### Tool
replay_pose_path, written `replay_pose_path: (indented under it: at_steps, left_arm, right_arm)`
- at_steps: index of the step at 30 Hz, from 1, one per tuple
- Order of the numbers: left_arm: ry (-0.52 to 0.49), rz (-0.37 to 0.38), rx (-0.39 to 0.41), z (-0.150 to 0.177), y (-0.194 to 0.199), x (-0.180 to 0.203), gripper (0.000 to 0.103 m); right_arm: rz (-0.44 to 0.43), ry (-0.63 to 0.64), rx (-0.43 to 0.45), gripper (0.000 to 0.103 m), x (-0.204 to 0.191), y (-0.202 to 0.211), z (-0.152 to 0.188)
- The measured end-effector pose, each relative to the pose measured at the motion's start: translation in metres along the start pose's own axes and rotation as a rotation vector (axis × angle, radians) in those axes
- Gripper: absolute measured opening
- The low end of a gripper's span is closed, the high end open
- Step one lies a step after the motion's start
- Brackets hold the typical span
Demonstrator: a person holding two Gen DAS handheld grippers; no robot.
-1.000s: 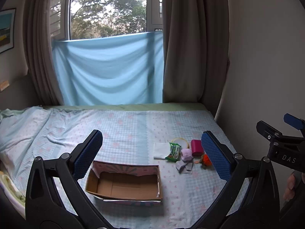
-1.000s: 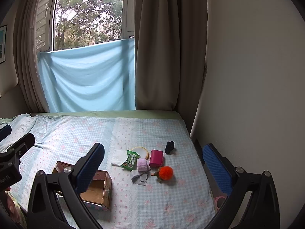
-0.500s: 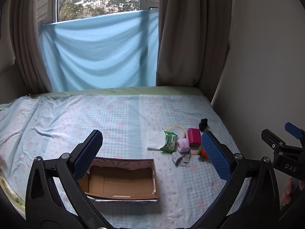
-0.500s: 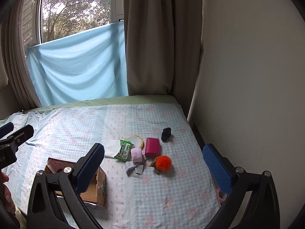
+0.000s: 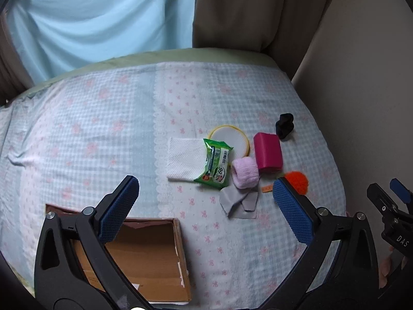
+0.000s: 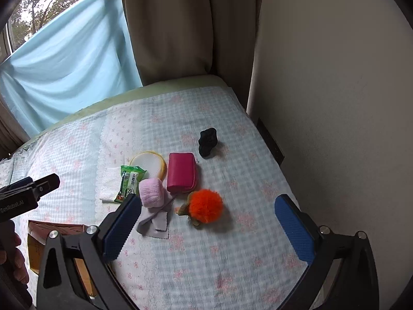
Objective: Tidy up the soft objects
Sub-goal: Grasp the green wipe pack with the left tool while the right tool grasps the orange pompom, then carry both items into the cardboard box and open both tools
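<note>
Small soft items lie clustered on the bed: an orange pom-pom [image 6: 205, 206], a pink rolled cloth [image 6: 151, 192], a magenta pouch [image 6: 182, 172], a grey cloth [image 6: 155, 219], a green wipes packet [image 6: 130, 182], a white napkin [image 5: 183, 159], a round yellow-rimmed pad [image 5: 231, 139] and a black scrunchie [image 6: 208, 142]. An open cardboard box [image 5: 144, 261] sits near the front left. My left gripper [image 5: 206, 206] hangs open above the bed between box and cluster. My right gripper [image 6: 209, 228] is open just short of the pom-pom. Neither holds anything.
The bed has a light blue checked sheet [image 5: 103, 118]. A beige wall [image 6: 335, 103] runs along its right side. A brown curtain [image 6: 180, 25] and a blue cloth [image 5: 103, 20] hang behind the bed's far edge. A hand [image 6: 15, 258] shows at the lower left.
Both grippers have moved forward and tilted down toward the bed. The cluster of items and the box now look larger and nearer. Both stay open.
</note>
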State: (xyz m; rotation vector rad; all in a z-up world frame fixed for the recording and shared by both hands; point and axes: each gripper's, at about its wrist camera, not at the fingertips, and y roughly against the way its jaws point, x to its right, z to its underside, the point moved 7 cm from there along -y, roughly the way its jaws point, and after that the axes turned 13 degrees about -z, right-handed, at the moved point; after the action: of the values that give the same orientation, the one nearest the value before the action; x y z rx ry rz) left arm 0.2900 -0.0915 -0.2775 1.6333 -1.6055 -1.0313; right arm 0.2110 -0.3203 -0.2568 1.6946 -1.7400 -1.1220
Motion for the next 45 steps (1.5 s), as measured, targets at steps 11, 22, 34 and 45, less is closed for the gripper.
replay_pose_path:
  at_steps: [11,22,34,45]
  left_arm:
    - [-0.168,-0.075,-0.202,0.020,-0.173,0.055,0.098]
    - [-0.281,-0.117,-0.248,0.037,-0.235,0.074,0.097]
    - [-0.344,-0.099,-0.240,0.030,-0.249,0.089,0.042]
    - [-0.320,-0.071,-0.185,0.026,-0.222,0.087,0.034]
  right_arm:
    - [-0.024,-0.148,-0.191,0.099,0.043,-0.144,0.030]
    - [-0.014,-0.238,-0.297,0.085,0.051,-0.209,0.059]
    - [-0.054,-0.308,-0.311,0.038,0.060,-0.230,0.067]
    - [-0.065,-0.293,-0.268,0.034,0.055,-0.213,0.059]
